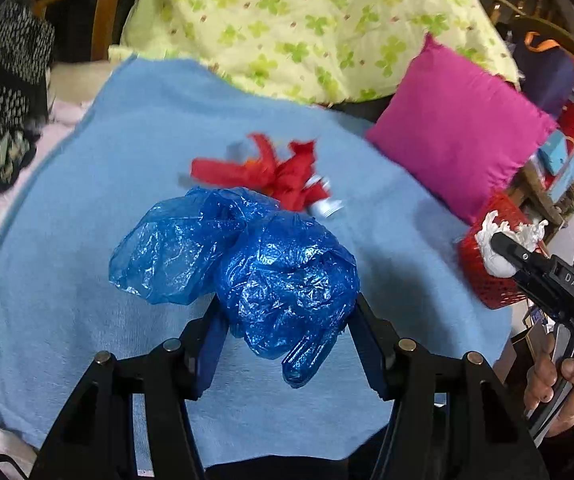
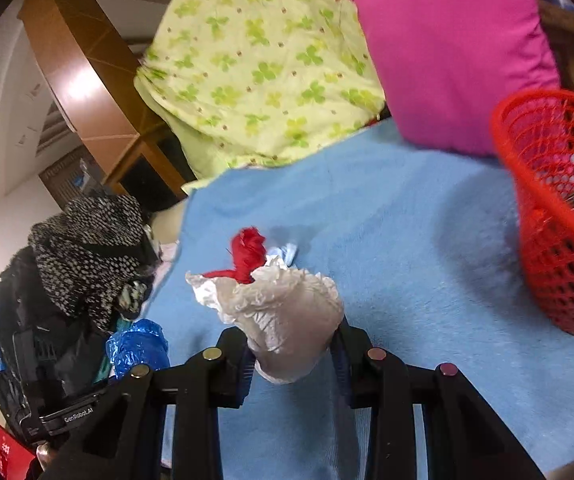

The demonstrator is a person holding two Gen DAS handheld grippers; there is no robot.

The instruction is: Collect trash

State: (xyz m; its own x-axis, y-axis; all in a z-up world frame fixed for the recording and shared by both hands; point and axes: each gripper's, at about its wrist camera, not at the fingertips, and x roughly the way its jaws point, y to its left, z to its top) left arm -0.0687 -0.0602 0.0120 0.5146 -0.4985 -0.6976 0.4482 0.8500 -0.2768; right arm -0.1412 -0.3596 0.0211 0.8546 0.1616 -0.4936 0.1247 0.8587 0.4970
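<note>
- Left wrist view: left gripper [image 1: 287,308], black arms with blue pads, clamped partway closed on a crumpled blue plastic bag [image 1: 247,264]. Film is thin, glossy, heavily creased; bag bulges in two lobes, long axis running from lower right up to upper left, a twisted tail hanging down toward the camera.
- Bag is lifted off the light blue blanket [image 1: 67,240], a soft, matte, fuzzy cloth.
- Beyond the bag, red wrapper scraps [image 1: 283,172] lie on the blanket, torn and ragged, with a silvery bit beside them; blurred.
- Right edge: a hand [image 1: 559,384] wraps the handle of the right gripper [image 1: 499,240], which points up-left and is shut tight on a wad of white tissue [image 1: 503,240], in front of the red basket [image 1: 487,268].
- Further back: magenta cushion [image 1: 459,132], smooth and square; behind it a yellow-green clover-print quilt [image 1: 307,24].
- Right wrist view: the right gripper [image 2: 293,344] pinches the white tissue [image 2: 279,312], soft and ruffled at its edges, rounded toward the camera, held above the blanket [image 2: 407,240].
- The red scraps [image 2: 249,252] lie just past the tissue.
- The red basket [image 2: 559,240] stands at right on the blanket, open plastic mesh, tilted, dark items inside.
- Far left: black-and-white speckled fabric [image 2: 91,252], heaped.
</note>
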